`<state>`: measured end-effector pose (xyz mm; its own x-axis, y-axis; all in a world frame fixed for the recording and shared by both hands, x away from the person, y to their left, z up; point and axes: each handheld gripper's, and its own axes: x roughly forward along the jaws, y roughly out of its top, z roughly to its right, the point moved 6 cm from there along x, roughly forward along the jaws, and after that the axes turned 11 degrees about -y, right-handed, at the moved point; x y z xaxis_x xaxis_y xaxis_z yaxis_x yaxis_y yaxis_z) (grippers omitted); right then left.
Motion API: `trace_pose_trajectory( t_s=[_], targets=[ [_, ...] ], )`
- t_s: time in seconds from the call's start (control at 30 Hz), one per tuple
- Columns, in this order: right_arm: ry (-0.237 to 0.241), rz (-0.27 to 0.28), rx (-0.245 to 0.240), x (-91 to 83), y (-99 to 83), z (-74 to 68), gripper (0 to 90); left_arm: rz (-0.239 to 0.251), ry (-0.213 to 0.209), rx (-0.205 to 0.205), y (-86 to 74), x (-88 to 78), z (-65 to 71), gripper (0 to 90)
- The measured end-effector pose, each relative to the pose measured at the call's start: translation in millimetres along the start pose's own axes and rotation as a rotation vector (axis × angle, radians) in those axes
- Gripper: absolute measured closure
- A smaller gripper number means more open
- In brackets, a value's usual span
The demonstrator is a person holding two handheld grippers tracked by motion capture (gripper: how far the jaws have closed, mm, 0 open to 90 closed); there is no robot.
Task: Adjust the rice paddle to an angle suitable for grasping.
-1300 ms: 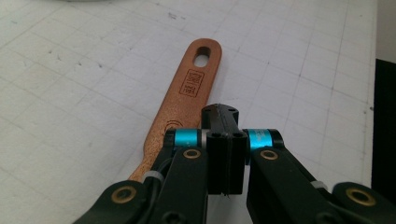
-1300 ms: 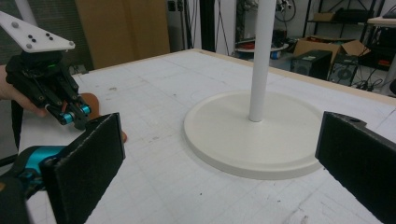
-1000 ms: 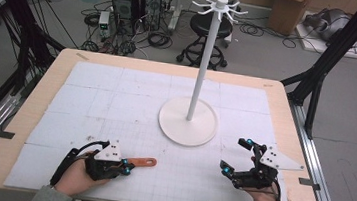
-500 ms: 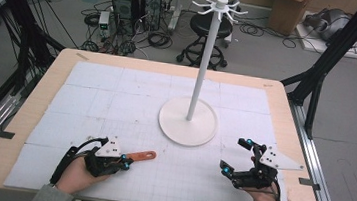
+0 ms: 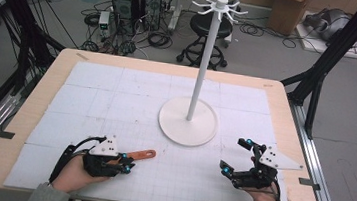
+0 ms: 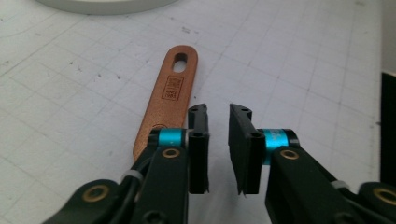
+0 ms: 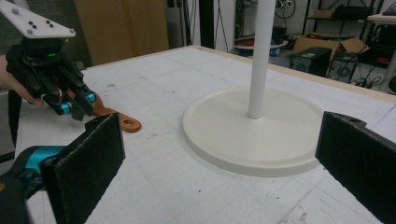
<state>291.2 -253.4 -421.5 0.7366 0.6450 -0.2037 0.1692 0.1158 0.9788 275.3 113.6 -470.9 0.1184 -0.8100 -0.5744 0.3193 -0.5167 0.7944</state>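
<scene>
Once shut, left gripper (image 6: pixel 218 149) fingers apart.

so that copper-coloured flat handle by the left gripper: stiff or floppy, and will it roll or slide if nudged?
The copper-coloured handle looks like a thin, straight strip, so it is probably stiff and light. It lies flat on the gridded mat with no round side, so it should slide rather than roll. Being so low, it may be awkward for the left gripper to pinch by its edges.
</scene>
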Motion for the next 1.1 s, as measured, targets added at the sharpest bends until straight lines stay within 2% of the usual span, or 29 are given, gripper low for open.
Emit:
trace_pose_trajectory(
  t_s=[0.03,0.13,0.2,0.27,0.33,0.37,0.43,0.47,0.5,0.57,0.63,0.7,0.73,0.8,0.83,0.9,1.0,1.07,1.1],
  targets=[
    [0.0,0.0,0.002,0.0,0.1,-0.2,0.0,0.02,-0.008,0.001,2.5,-3.6,0.1,67.7],
    [0.0,0.0,0.003,-0.2,0.1,-0.2,0.0,0.057,-0.038,-0.001,8.1,-8.9,1.4,52.8],
    [-0.002,0.001,0.005,-0.2,0.2,-0.1,0.0,0.065,-0.049,0.017,10.5,-12.5,1.5,47.1],
    [-0.003,0.009,0.0,0.3,0.7,0.7,0.0,0.085,-0.06,0.012,14.0,-14.5,2.0,37.7],
    [-0.001,0.005,0.002,0.3,0.3,0.5,0.0,0.088,-0.061,0.015,15.1,-14.8,1.8,34.1],
    [-0.003,0.004,0.001,0.5,0.3,0.5,0.0,0.082,-0.008,0.042,16.5,-14.4,-0.6,31.3],
    [-0.003,0.005,0.0,0.8,0.2,0.6,0.0,0.074,0.007,0.039,16.6,-14.5,-2.1,28.5],
    [-0.003,0.003,0.004,0.6,0.2,0.5,0.0,0.069,0.026,0.018,17.7,-15.2,-5.4,24.5],
    [-0.003,0.003,0.004,0.6,0.2,0.5,0.0,0.069,0.026,0.018,17.7,-15.2,-5.4,20.4],
    [-0.006,0.01,0.005,0.5,0.7,1.2,0.0,0.081,0.042,-0.022,20.2,-17.4,-9.6,19.7],
    [-0.006,0.008,0.007,0.3,0.6,1.3,0.0,0.076,0.045,-0.029,20.6,-18.1,-11.2,20.0],
    [-0.003,0.004,0.011,0.5,0.2,0.9,0.0,0.061,0.051,-0.013,21.0,-17.8,-12.0,21.4],
    [-0.002,0.0,0.015,0.5,-0.1,0.5,0.0,0.045,0.04,0.007,21.9,-17.0,-12.4,21.4],
    [0.0,0.004,0.01,0.9,0.1,0.6,0.0,0.045,0.036,0.015,22.4,-16.3,-12.2,21.4],
    [0.0,0.003,0.01,1.0,0.0,0.6,0.0,0.036,0.006,0.041,23.5,-14.7,-11.8,21.4],
    [-0.001,0.004,0.009,1.1,0.0,0.7,0.0,0.031,-0.014,0.056,25.1,-13.0,-13.3,21.4],
    [-0.002,0.001,0.009,2.0,-0.5,0.9,0.0,0.029,-0.034,0.059,25.7,-12.5,-16.1,21.8],
    [-0.002,-0.003,0.005,2.5,-1.0,0.7,0.0,0.032,-0.061,0.036,26.3,-15.1,-20.8,23.2],
    [-0.001,-0.004,0.004,2.6,-1.0,0.4,0.0,0.032,-0.061,0.036,26.3,-15.1,-20.8,23.7]
  ],
)
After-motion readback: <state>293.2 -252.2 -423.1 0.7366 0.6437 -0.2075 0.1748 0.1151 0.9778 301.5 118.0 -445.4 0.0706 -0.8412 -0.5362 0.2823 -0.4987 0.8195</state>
